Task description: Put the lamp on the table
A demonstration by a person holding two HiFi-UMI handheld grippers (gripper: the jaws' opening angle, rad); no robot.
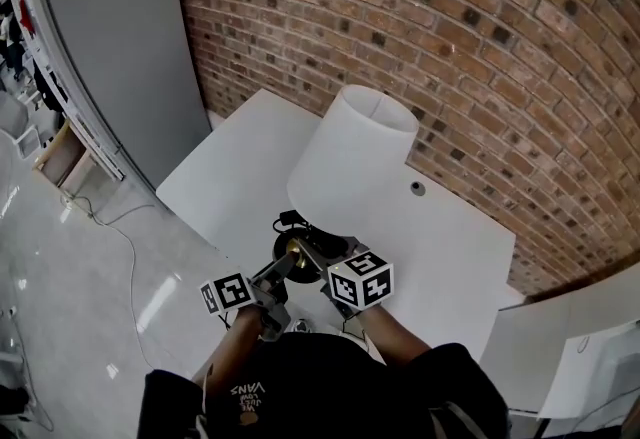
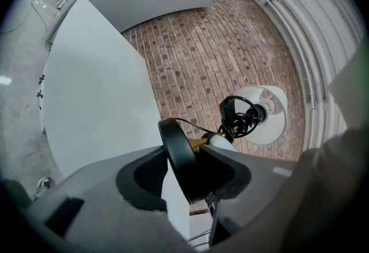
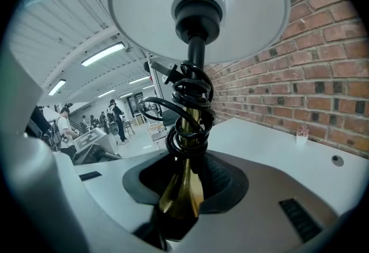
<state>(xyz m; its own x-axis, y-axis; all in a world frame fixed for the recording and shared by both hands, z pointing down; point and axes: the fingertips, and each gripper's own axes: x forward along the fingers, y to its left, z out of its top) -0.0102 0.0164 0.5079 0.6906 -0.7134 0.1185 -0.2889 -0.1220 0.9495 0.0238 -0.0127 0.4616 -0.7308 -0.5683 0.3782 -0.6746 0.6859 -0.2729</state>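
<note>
if the lamp swings, the black round metal base [image 2: 173,141] could pivot out of the left gripper [image 2: 185,176], whose wide-set jaws clamp only its rim. the right gripper [image 3: 185,181] is closed on the smooth brass stem [image 3: 182,195], which might slip. the white-shaded brass lamp [image 1: 350,157], its black cord [image 3: 188,97] coiled round the stem, hangs tilted over the white desk [image 1: 235,182] near its front edge, not yet standing.

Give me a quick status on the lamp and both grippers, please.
Left gripper shut on lamp base, right gripper on brass stem. The lamp tilted above table, not down. Nothing blocking.
</note>
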